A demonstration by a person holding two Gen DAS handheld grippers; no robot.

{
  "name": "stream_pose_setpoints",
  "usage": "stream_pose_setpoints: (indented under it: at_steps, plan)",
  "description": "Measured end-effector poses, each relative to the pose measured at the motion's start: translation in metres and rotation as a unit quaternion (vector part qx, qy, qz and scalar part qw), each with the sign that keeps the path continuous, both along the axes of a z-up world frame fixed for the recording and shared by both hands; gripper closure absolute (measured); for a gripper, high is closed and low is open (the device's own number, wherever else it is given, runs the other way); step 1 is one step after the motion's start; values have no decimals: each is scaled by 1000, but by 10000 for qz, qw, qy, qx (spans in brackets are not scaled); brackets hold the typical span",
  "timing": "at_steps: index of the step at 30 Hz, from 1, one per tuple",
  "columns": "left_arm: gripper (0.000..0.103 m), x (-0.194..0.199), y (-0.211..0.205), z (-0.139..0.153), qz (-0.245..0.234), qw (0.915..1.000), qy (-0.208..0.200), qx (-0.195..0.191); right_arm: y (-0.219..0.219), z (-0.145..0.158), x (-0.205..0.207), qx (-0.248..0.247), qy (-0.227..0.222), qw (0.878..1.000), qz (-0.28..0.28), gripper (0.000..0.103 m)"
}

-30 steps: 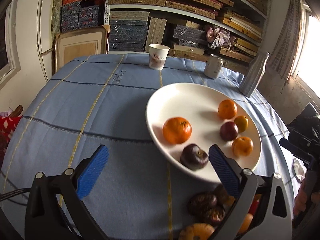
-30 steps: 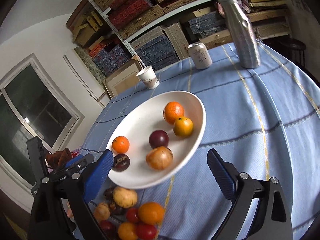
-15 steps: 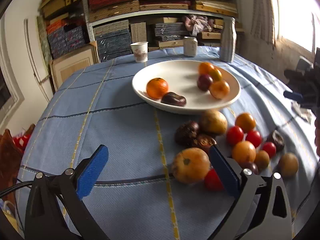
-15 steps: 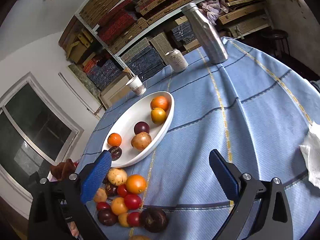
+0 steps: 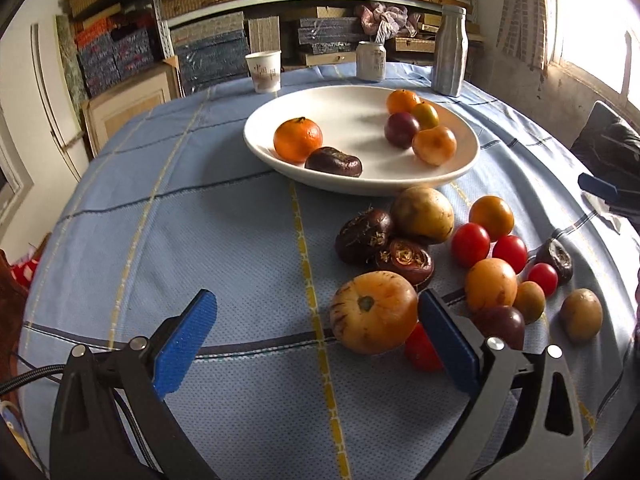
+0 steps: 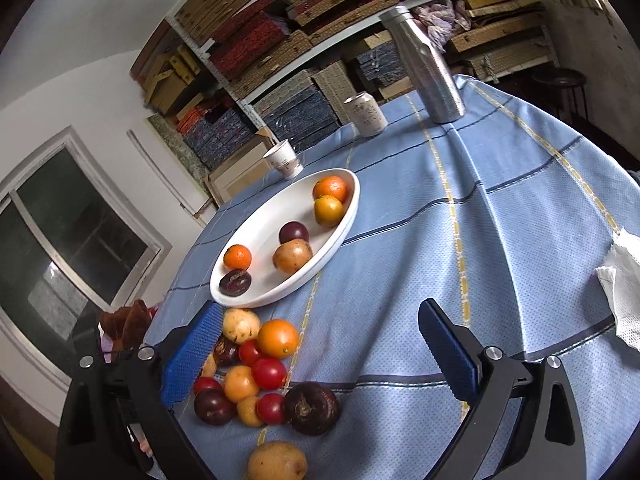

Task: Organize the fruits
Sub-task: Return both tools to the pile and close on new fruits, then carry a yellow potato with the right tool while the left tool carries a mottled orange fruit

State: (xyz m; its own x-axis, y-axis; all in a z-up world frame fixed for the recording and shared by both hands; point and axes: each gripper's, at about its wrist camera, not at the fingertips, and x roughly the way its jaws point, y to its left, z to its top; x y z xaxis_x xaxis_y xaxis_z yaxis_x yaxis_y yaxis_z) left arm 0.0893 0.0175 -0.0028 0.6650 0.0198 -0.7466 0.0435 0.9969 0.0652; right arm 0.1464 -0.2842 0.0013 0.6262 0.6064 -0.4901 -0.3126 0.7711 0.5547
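Both grippers are spread wide with nothing between the blue pads. The left gripper (image 5: 316, 344) hangs low over the blue checked tablecloth (image 5: 180, 220) toward the table's near edge, and its right pad sits just beside a big striped orange-yellow fruit (image 5: 374, 312). The right gripper (image 6: 320, 356) is over the cloth too, with its left pad right next to the loose fruit pile (image 6: 256, 372).

The white plate (image 5: 352, 184) sits around the middle of the table and holds six pieces: a tangerine (image 5: 298, 139) touching a dark brown wrinkly fruit (image 5: 334, 162) on one side, and on the other a cluster of another orange, a small yellowish one, a purple plum-looking one (image 5: 401, 130) and a tan-orange fruit (image 5: 434, 145).

The rest is heaped on the cloth just in front of the plate: cherry tomatoes (image 5: 470, 244), oranges, two brown husky things (image 5: 364, 236), and a yellowish round one (image 5: 422, 215) near the plate rim.

Along the far edge there's a paper cup (image 5: 264, 70), a can (image 5: 371, 61) and a silver bottle (image 5: 450, 56). A crumpled tissue (image 6: 622, 288) lies near the right edge.
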Motion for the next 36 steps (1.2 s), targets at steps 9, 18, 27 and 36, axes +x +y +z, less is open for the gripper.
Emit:
stream_pose_setpoints:
  at_steps: [9,18,27,36]
  plan:
    - [39,3,-2,-4,-392,9979,91,-514,16,6,-20,-262,-381,9979,452,4]
    - [57,4,-7,-5,-599,9955,165,-709,33,7,-43,-533,-547,9938,813,4]
    - [58,-3,-8,-4,-497,9965,152,-651,42,4,-68,-801,-490,9894,1105,6]
    - [58,-6,-7,-3,-401,9972,130,-622,55,-21,-85,-1561,139,9762,1496,47]
